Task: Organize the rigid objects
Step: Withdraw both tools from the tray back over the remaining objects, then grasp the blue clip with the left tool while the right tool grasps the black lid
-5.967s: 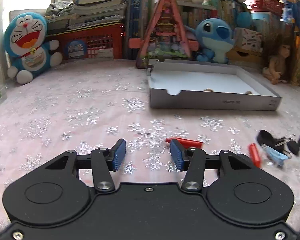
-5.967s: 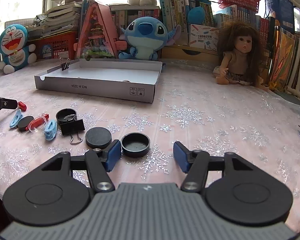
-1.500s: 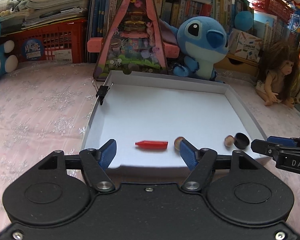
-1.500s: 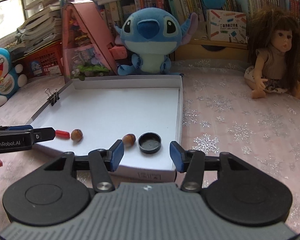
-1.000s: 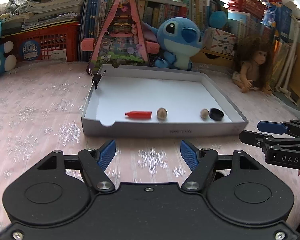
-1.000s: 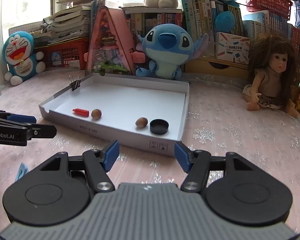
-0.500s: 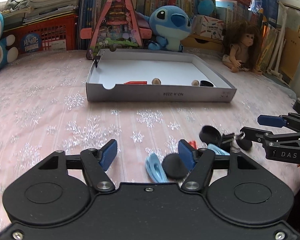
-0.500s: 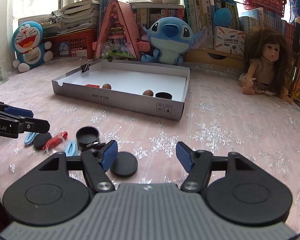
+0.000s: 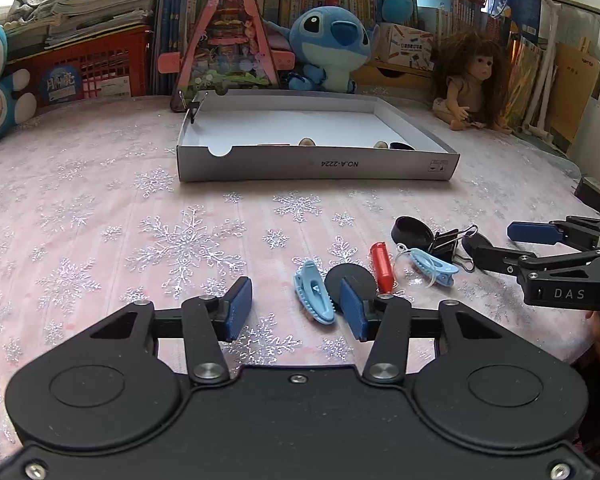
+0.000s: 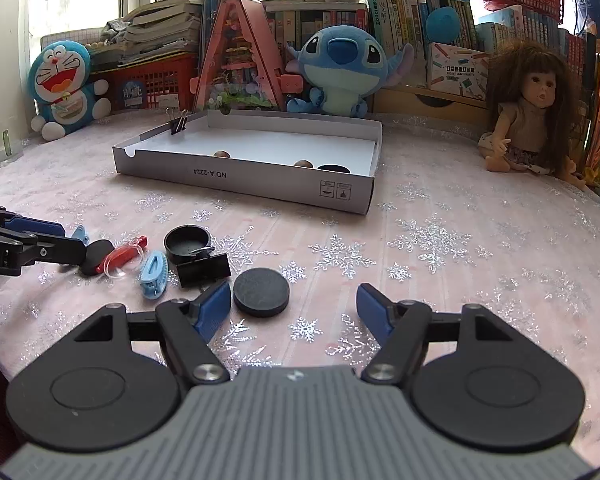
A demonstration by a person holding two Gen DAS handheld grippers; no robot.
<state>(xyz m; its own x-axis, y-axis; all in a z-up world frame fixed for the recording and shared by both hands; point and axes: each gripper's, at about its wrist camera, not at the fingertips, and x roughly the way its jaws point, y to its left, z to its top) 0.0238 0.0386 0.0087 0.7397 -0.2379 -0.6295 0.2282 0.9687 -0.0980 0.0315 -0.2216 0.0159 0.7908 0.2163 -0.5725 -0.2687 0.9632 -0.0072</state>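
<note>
table (image 10: 440,208): pink cloth with silver snowflakes | white box (image 10: 260,178) in the middle | back: books, soft toys, doll (image 10: 534,108) | left gripper (image 9: 296,304) jaws closing, pinching nothing | right gripper (image 10: 292,306) jaws spreading, holding nothing

The white box (image 9: 316,166) bore "NO.A-2224" upside down on its front wall. The right gripper (image 9: 568,276) read "DAS". The left gripper (image 10: 4,254) showed "ot.AI".

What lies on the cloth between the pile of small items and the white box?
Nothing: in both wrist views the snowflake cloth is bare between the pile's nearest piece, the black cap, and the white box.
</note>
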